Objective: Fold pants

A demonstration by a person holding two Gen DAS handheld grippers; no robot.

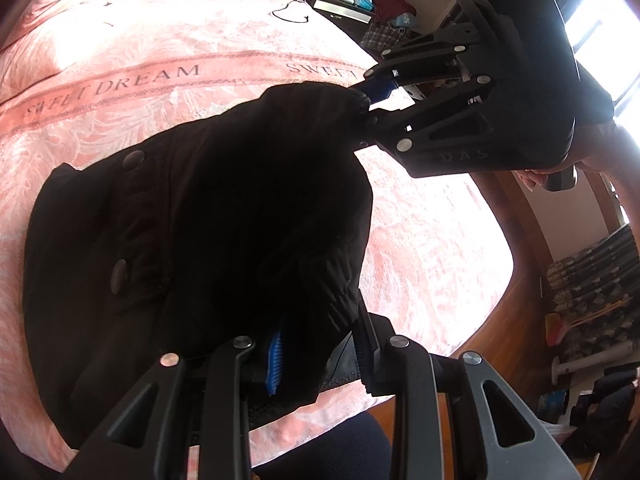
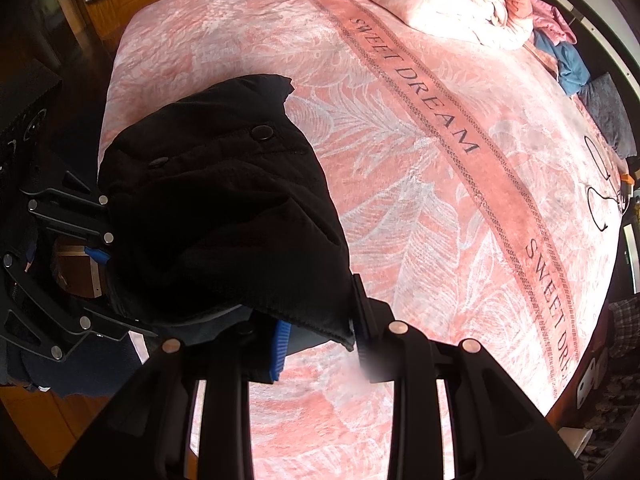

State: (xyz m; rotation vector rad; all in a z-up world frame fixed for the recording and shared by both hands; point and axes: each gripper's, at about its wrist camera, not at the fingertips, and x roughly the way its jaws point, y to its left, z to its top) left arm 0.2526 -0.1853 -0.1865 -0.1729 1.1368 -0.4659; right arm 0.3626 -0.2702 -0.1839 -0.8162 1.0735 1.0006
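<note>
Fabric of the black pants (image 1: 208, 216) is bunching between the blue pads of the left gripper (image 1: 320, 350), whose jaws are clamping one edge of the garment. Over in the right wrist view, the right gripper (image 2: 318, 344) is pinching another edge of the pants (image 2: 224, 216) the same way. Both are holding the garment draped over the pink bedspread (image 1: 200, 40), near its corner. Only the left view is showing a hand (image 1: 560, 172) gripping the right tool's handle, plus a bright window (image 1: 600, 28). Only the right view is showing the crumpled pink bedding (image 2: 452, 4) lying at the far end
</note>
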